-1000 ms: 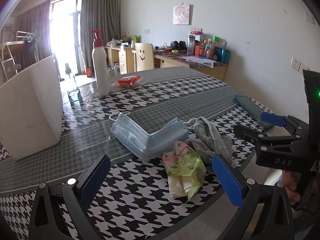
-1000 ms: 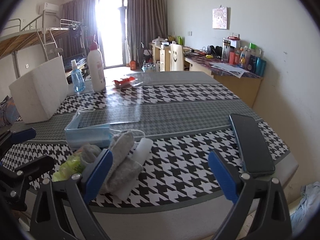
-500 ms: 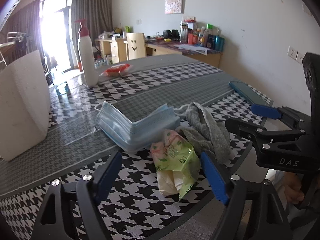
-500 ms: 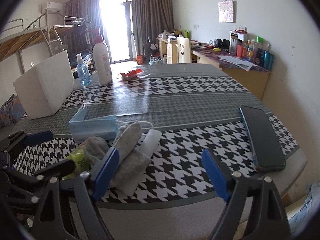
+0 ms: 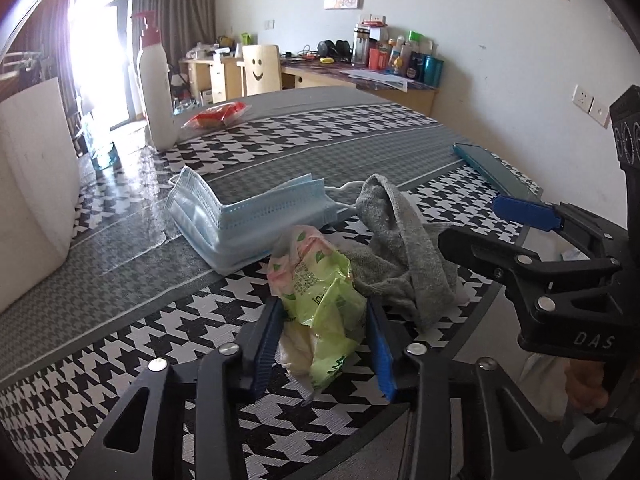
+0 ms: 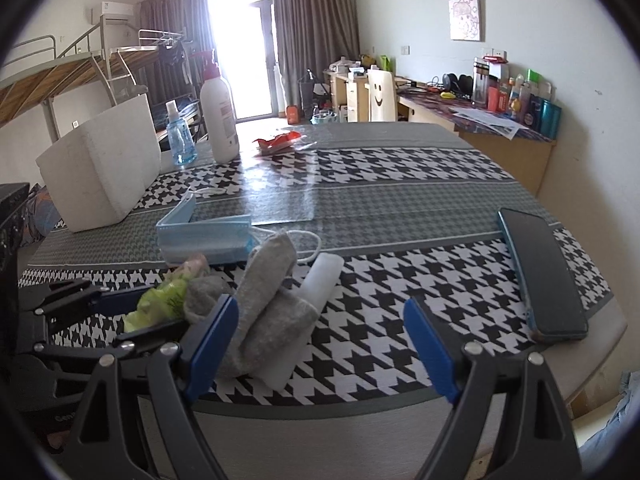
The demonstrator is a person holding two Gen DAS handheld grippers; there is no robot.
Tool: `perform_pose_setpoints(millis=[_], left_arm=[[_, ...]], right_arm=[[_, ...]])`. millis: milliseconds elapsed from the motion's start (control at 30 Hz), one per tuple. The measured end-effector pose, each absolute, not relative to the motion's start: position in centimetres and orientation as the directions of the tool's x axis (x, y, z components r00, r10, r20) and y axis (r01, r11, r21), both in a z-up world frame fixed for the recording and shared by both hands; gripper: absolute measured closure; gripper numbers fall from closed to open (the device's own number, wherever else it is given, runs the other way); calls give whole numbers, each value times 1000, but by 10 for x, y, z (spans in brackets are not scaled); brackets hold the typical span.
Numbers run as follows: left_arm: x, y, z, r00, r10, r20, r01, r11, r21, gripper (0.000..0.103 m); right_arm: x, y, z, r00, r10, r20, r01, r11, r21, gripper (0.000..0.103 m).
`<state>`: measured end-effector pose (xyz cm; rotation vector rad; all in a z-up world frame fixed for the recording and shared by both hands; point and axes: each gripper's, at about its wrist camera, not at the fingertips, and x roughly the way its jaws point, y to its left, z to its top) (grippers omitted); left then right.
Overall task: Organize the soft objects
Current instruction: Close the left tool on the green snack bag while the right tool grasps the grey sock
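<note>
Left gripper (image 5: 326,334): jaws have just been closing, now narrow, with the green tissue pack (image 5: 320,300) squeezed between the blue pads (image 5: 266,344) near the tabletop's front edge. Print on the pack is crumpled and not readable.

Right gripper (image 6: 320,340): jaws set wide, nothing gripped. The left pad (image 6: 212,340) is seen against the grey sock (image 6: 268,300); contact cannot be confirmed. "DAS" is embossed on the right gripper's body in the left wrist view; a hand (image 5: 586,384) is partly cut off below it.

A white roll (image 6: 310,312) is half hidden under the sock. Just behind the pack a stack of blue face masks (image 5: 248,216) is laid, ear loops trailing toward the sock.

A phone (image 6: 540,272) is placed face up at the right edge of the table (image 6: 400,200). At the left edge a white foam box (image 6: 100,168) is stood, interior hidden. Near the far edge a white pump bottle (image 6: 218,116) (label unreadable), a blue spray bottle (image 6: 178,134) and a red packet (image 6: 278,142) are seen. Glare from the window washes out that far left corner.
</note>
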<state>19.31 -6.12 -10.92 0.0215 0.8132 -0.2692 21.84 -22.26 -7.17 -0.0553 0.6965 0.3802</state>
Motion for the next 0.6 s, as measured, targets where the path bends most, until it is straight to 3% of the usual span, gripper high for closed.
perform_pose_setpoints(millis=[200,600], left_arm=[[189,-59,-107,663,-237,-710,247,965,-92,75],[168,-39,-94,698,-233,-677,227,969,-100,76]], right_arm=[[218,-219,-72,696,334,-636,-373,925,77,15],[213,-202,-70,681,363,-636,-423,904,63,17]])
